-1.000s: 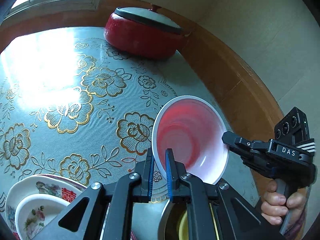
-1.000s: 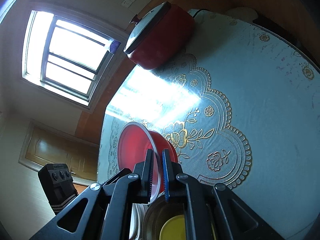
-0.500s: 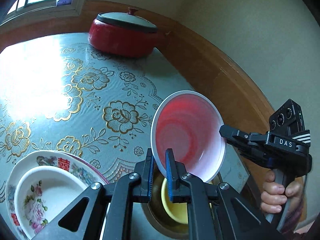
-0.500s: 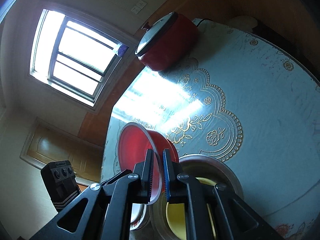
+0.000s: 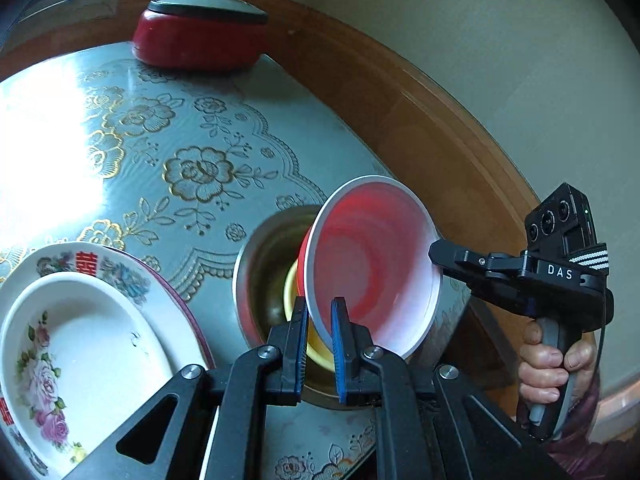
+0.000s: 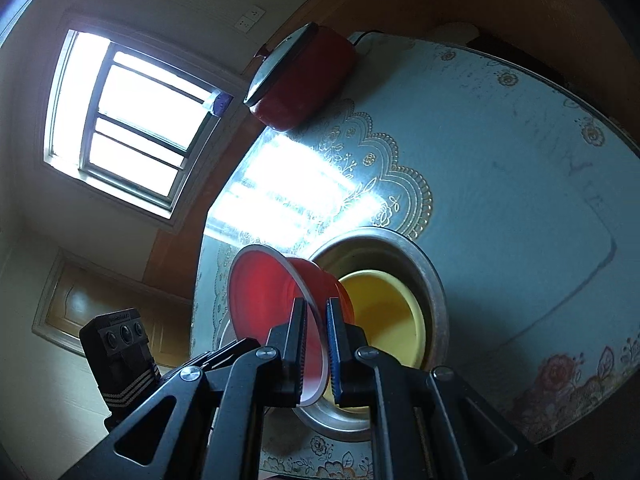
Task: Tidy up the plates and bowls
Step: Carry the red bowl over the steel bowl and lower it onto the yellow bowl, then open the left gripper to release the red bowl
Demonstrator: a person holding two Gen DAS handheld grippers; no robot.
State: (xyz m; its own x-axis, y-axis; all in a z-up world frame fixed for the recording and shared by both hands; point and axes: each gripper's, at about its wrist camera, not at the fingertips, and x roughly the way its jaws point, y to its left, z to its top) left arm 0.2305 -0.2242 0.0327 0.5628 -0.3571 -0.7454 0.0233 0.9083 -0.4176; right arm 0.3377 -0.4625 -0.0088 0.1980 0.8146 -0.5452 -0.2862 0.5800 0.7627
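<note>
Both the left hand-held gripper (image 5: 318,330) and the right hand-held gripper (image 6: 316,344) are clamped on opposite rims of the red bowl (image 5: 372,264), holding it tilted just above the yellow bowl (image 6: 384,312) inside the metal basin (image 6: 434,280), apparently for nesting.

2 wrist cameras, both close over the table edge.

Left view looks steeply down along its fingers at the red bowl (image 5: 372,268), near; right view, rolled sideways, faces the same bowl from its opposite rim. Both share the metal basin (image 6: 434,280), yellow bowl (image 6: 384,312) and red pot (image 5: 196,40).
</note>
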